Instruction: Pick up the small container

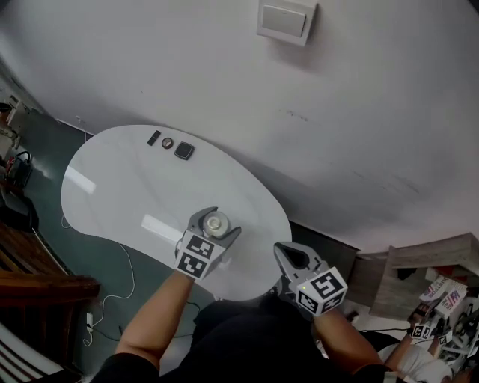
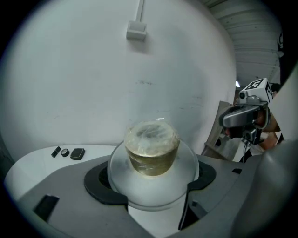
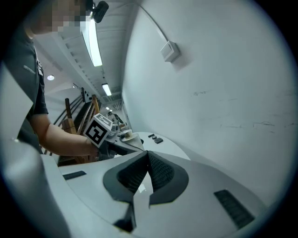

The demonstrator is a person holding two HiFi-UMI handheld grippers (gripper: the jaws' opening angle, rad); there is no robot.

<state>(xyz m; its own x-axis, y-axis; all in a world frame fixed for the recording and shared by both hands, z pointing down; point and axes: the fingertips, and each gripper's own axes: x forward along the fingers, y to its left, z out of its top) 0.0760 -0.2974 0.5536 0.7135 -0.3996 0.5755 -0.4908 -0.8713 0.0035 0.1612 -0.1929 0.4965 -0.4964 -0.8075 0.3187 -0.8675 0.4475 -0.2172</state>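
A small clear round container (image 2: 152, 148) with a yellowish inside and a wide clear rim sits between the jaws of my left gripper (image 2: 151, 181), which is shut on it at the rim. In the head view the container (image 1: 216, 222) is over the near part of the white table (image 1: 127, 194), with my left gripper (image 1: 212, 230) round it. I cannot tell whether it touches the table. My right gripper (image 1: 288, 258) is off the table's near right edge, and its dark pads (image 3: 158, 172) meet with nothing between them.
Three small dark items (image 1: 168, 143) lie at the table's far end. A white box (image 1: 284, 19) is fixed to the wall (image 1: 359, 112) behind. Dark wooden furniture (image 1: 30, 277) stands left, white cables (image 1: 123, 288) trail on the floor, and papers (image 1: 426, 262) lie right.
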